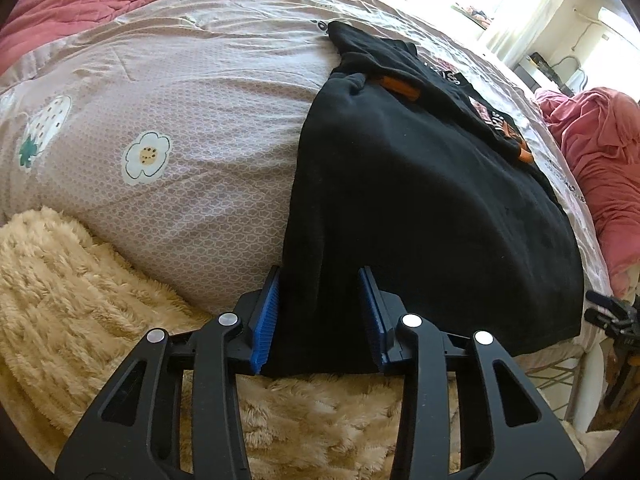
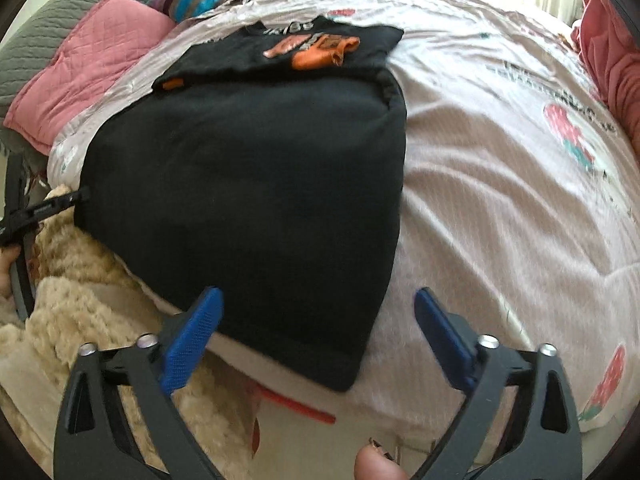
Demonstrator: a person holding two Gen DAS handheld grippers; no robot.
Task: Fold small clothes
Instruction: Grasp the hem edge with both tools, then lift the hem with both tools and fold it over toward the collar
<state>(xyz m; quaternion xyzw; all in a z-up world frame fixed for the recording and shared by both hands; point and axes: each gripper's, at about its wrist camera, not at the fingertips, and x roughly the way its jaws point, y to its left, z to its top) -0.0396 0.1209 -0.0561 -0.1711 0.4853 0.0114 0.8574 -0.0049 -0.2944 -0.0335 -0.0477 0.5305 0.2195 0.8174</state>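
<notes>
Black Garment Spread on the Bed, One Corner Between Each Set of Jaws

A black garment (image 1: 420, 208) lies flat on a pale bedspread (image 1: 192, 92) printed with flowers and strawberries, its near hem hanging a little past the bed edge. At the garment's far end the fabric is folded back, showing orange trim and a printed panel (image 2: 316, 50).

The left gripper (image 1: 322, 316) sits at the garment's near left corner, its blue pads (image 1: 266, 320) set narrow, with the black hem lying between them; whether the pads actually press the cloth cannot be told. In the right wrist view this gripper appears only as a dark tip at the garment's left edge.

The right gripper (image 2: 316, 340) hovers over the garment's near right corner with its jaws wide apart, the blue pads (image 2: 192, 340) clear of the fabric on both sides.

A cream fluffy blanket (image 1: 72, 280) lies beside the garment's near left corner. A pink quilted pillow (image 2: 80, 68) rests beyond the garment's far left side, and a red rod (image 2: 296, 402) lies below the near hem
</notes>
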